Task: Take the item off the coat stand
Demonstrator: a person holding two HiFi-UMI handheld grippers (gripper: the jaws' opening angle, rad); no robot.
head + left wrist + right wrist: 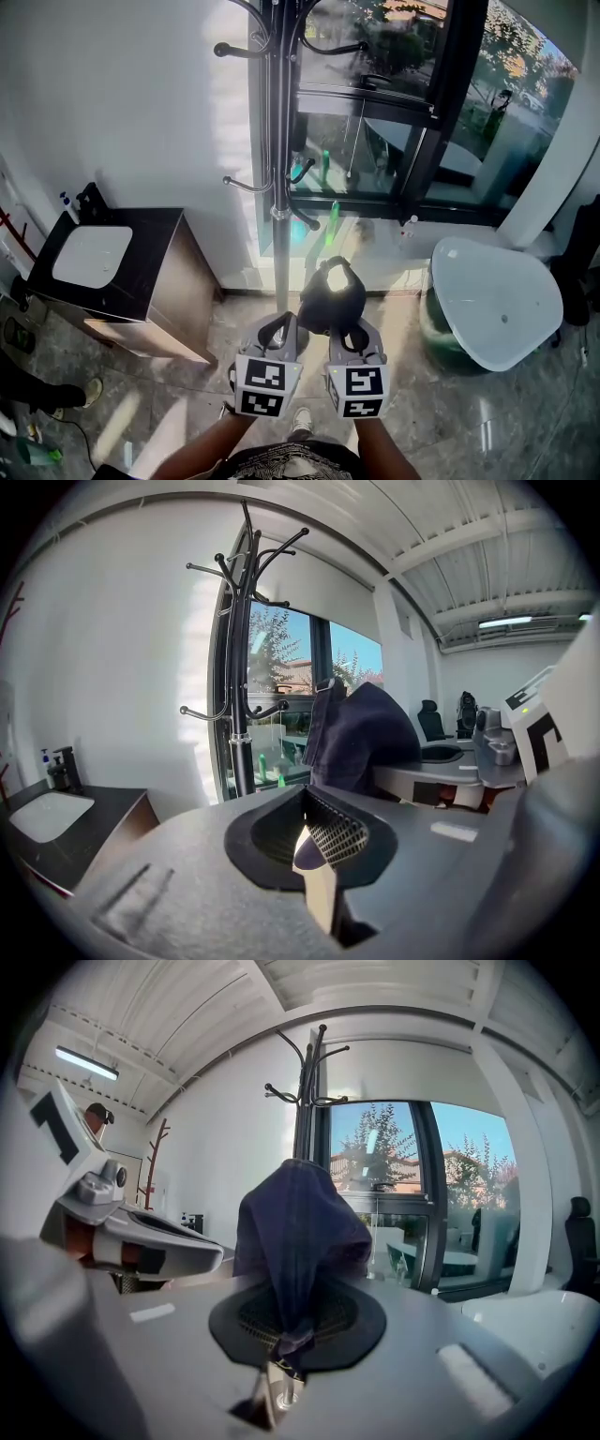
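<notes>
A dark blue cap (333, 292) hangs from my right gripper (343, 326), clear of the black coat stand (279, 187), whose hooks are bare. In the right gripper view the jaws are shut on a fold of the cap (298, 1232), which rises in front of the camera; my right gripper (284, 1352) pinches it at its lower edge, and the stand (309, 1101) is behind it. My left gripper (279, 326) is beside the right one, just left of the cap. In the left gripper view my left gripper (315, 853) has its jaws together with nothing between them; the cap (361, 738) is to its right.
A dark cabinet (164, 281) with a white basin (92, 255) stands at the left against the wall. A white round table (497, 300) is at the right by the glass window (394, 122). Someone's shoe (84, 390) shows at the lower left.
</notes>
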